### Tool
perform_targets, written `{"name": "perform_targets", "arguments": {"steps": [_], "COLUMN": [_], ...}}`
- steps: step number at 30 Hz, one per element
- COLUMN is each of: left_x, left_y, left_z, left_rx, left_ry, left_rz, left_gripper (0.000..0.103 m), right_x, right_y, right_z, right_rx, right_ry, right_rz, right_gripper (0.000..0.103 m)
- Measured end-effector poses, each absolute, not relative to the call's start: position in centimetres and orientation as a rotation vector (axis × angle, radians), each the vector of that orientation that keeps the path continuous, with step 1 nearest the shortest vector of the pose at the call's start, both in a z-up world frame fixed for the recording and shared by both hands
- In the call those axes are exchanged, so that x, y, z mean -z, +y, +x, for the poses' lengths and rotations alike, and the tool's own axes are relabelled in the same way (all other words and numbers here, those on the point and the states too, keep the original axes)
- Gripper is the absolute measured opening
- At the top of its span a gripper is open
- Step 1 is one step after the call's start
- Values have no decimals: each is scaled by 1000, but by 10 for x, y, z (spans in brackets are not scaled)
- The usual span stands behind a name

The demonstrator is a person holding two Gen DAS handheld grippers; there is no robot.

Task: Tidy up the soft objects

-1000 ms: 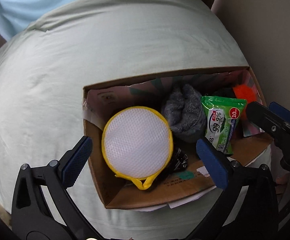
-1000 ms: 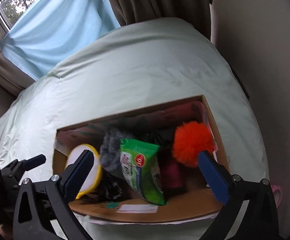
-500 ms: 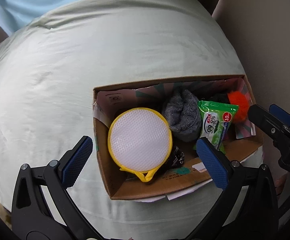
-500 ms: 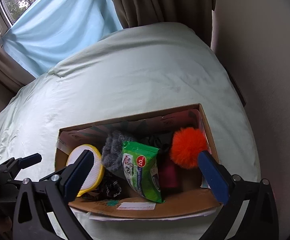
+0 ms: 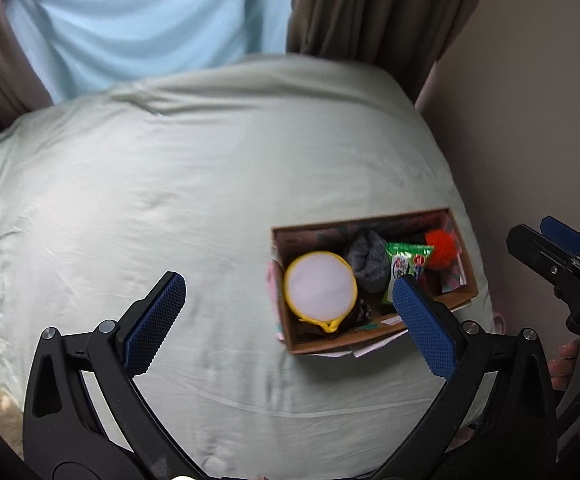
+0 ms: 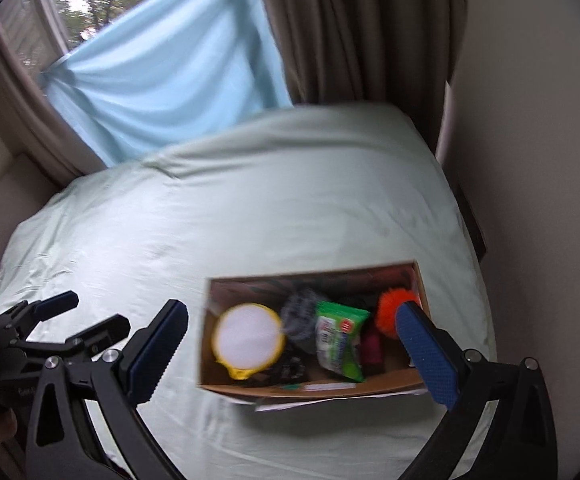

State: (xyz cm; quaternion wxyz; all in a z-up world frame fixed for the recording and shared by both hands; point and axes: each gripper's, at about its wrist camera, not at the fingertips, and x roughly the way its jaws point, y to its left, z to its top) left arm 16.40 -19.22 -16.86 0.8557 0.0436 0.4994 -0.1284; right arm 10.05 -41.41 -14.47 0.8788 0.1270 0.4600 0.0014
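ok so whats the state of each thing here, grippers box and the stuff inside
left gripper: open, empty
right gripper: open, empty
cardboard box: open-topped, on the bed
round mesh pouch: in box, left end
grey sock: in box
green wipes pack: in box, upright
orange pompom: in box, right end

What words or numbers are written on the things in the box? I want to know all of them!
Green wipes pack: it has a printed label with a red circle, but the writing is too small and blurred to read in either view.
Cardboard box: white paper labels on the front edge, too small to read.
Right gripper: white letters at the picture's edge, cut off and unreadable.
Left gripper: faint white lettering on its body, too blurred to read.
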Motion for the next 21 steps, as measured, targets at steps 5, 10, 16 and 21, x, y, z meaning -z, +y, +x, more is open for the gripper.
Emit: {"name": "perform_targets", "arguments": {"steps": [5, 10, 16, 21], "left_x": [104, 57, 30, 21], "left_y": [-146, -102, -71, -62], "left_z": [144, 116, 86, 59], "left_rx": [228, 198, 174, 162], "left_ry": [939, 825, 748, 682], "left_rz": [59, 22, 37, 60], "left_gripper": [103, 103, 103, 103], "right_x": [73, 23, -2, -7], "right_y": [-373, -334, -300, -289], "right_z": [78, 58, 36, 21], "right_rx": [-2, 10, 20, 60], "right_ry": [869, 792, 740, 715], "right_rz": [195, 146, 109, 88], "right_gripper": [103, 103, 103, 103]}}
